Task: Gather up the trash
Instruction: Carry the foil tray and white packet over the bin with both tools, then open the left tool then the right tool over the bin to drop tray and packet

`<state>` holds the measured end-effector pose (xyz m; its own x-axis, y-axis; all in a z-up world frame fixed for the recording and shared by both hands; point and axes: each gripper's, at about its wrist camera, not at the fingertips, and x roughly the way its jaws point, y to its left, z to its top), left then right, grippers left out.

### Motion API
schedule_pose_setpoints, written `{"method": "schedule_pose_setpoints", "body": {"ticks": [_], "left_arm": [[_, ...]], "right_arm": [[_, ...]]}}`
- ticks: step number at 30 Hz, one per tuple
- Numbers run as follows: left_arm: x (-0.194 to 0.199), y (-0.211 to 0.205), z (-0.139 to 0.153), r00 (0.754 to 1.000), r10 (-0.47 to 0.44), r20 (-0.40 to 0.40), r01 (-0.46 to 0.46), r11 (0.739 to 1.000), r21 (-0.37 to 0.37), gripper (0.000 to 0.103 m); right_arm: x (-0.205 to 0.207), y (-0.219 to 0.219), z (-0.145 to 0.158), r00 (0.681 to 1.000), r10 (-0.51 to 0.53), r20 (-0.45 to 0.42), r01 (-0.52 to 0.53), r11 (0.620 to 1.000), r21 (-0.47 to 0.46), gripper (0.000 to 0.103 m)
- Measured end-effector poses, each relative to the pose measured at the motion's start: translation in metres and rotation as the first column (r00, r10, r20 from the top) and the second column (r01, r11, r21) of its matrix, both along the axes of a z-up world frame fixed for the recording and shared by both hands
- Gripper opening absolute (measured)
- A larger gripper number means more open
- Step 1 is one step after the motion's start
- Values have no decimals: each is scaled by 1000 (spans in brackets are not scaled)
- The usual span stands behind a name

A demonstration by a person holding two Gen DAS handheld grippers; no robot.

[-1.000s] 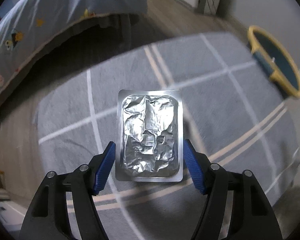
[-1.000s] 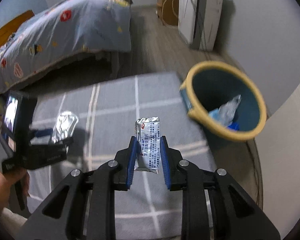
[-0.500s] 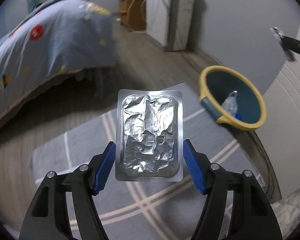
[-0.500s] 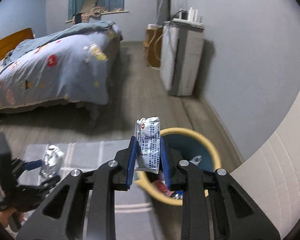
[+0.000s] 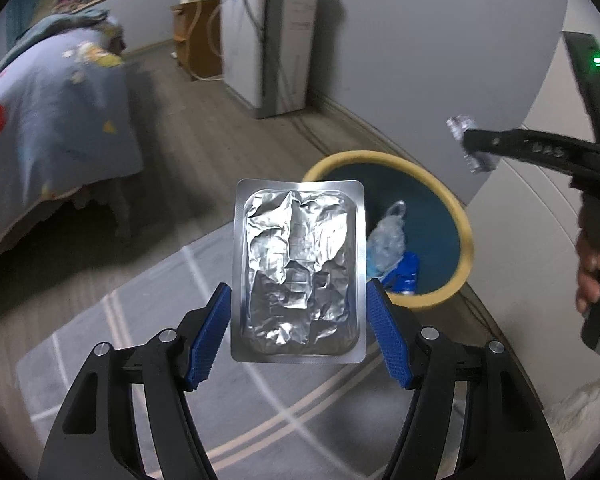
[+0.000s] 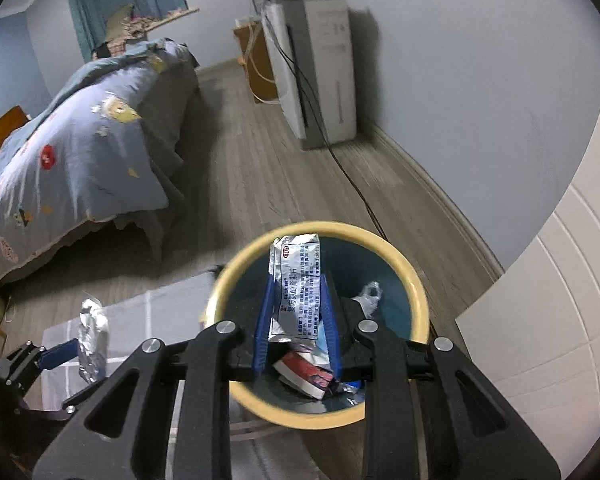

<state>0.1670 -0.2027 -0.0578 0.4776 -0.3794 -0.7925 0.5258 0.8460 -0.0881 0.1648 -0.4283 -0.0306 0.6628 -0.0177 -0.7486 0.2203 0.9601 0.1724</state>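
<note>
Grey wood floor carries a bed [image 6: 80, 152] under a blue quilt, a striped grey rug [image 5: 140, 320] and a yellow-rimmed blue bin [image 6: 416, 292] at the rug's edge. Left gripper [image 5: 298, 340] fingers are clamped on a crumpled foil blister pack [image 5: 298, 272]. Right gripper [image 6: 296, 324] fingers pinch a printed foil sachet [image 6: 296, 280] above the bin's opening.
</note>
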Motion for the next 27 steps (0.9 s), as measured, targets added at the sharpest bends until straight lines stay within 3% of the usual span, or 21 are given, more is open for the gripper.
{"method": "schedule_pose_setpoints", "body": {"ticks": [9,15,20,23,27], "left_arm": [[23,-70,-21,993,-118,13,117,991,65,69],[41,-103,-39,989,-145,-5,144,984,109,69],[50,-116,-49,988,-151,-5,151,982,111,70],[50,-118,-52,988,-155,-5,154,981,114,80],[48,-118,-55,988,-157,-2,156,981,119,80]], "right_arm": [[12,-43,-34,996,-42,-73,48,995,91,23],[25,-58,-53,992,-65,-107,84,980,178,23],[29,-64,-61,988,-80,-131,105,973,205,23],[29,-65,-64,988,-79,-135,107,970,217,24],[32,-64,-68,987,-56,-154,89,972,216,24]]}}
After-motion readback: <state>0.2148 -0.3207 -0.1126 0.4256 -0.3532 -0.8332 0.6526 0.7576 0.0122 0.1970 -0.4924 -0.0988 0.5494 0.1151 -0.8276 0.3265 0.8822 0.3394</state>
